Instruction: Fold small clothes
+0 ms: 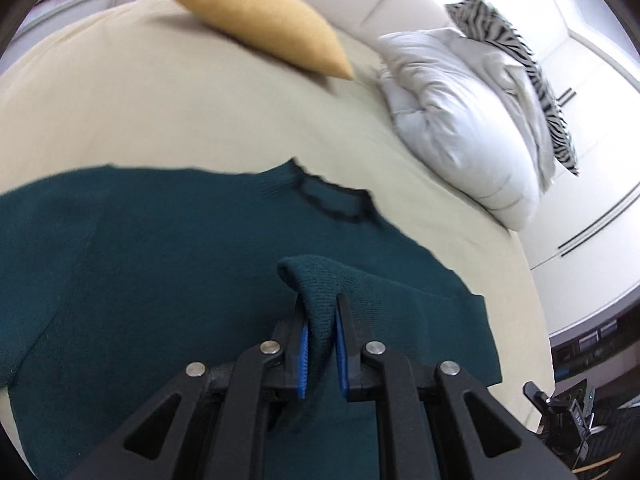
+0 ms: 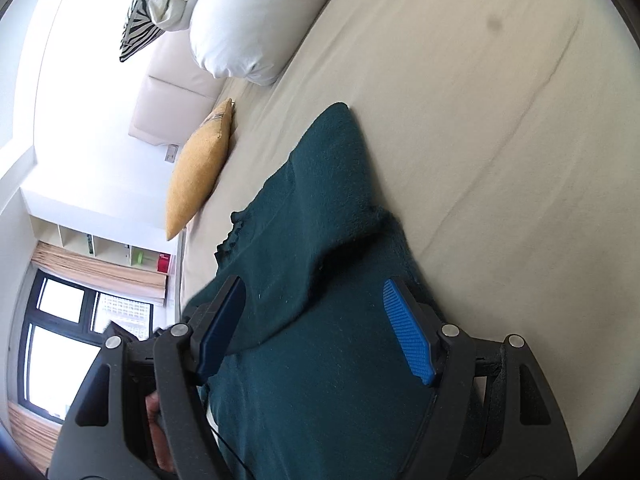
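Observation:
A dark green knitted sweater [image 1: 140,248] with a black ruffled neckline lies spread on the cream bed sheet [image 1: 160,120]. My left gripper [image 1: 320,312] is shut on a raised fold of the sweater, pinched between its blue pads. In the right wrist view the same sweater [image 2: 320,240] stretches away over the sheet [image 2: 500,120]. My right gripper [image 2: 316,312] hovers over it with its fingers spread wide, the knit lying below them and not pinched. A person's hand shows behind the right gripper's left finger.
A mustard cushion [image 1: 264,24] and a white pillow [image 1: 460,120] with a zebra-print cushion [image 1: 520,60] lie at the head of the bed by the padded headboard. Shelves and a window [image 2: 72,340] stand beyond the bed. Dark equipment [image 1: 568,412] sits past the bed's corner.

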`<state>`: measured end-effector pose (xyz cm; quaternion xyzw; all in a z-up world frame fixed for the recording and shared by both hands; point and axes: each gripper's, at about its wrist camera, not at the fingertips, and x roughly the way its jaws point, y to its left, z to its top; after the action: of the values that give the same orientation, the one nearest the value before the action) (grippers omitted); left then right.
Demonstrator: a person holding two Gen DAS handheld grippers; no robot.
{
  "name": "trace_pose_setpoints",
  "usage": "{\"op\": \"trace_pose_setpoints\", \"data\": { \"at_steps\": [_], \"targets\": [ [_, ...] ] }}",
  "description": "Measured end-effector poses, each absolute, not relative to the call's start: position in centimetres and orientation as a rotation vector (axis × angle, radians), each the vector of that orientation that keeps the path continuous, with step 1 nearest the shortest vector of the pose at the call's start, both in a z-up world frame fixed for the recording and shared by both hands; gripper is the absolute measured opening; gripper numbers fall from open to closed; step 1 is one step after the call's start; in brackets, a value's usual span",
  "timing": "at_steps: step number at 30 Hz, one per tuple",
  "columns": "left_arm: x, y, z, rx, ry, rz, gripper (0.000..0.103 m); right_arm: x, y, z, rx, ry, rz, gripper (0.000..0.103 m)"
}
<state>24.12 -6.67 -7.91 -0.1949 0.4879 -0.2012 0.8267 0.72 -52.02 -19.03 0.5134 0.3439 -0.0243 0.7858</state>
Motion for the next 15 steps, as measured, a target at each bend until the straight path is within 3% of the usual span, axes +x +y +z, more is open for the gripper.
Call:
{"op": "trace_pose_setpoints", "data": {
  "at_steps": [9,13,15],
  "targets": [
    [24.1,-6.1,-9.3,-0.426,1.057,-0.446,0.012,5.3,-51.9,-21.3,1.251,0.819,-0.013,0.071],
    [24.5,-6.0,-9.3,-0.415,1.052,-0.444,0.012,6.5,-53.7,-21.2,1.246,0.732,-0.06,0.07],
    [24.7,-5.6,-9.9,-0.424,1.052,-0.425,0.012,6.6,-54.8,-21.4,1.255,0.691,-0.09,0.06]
  ]
}}
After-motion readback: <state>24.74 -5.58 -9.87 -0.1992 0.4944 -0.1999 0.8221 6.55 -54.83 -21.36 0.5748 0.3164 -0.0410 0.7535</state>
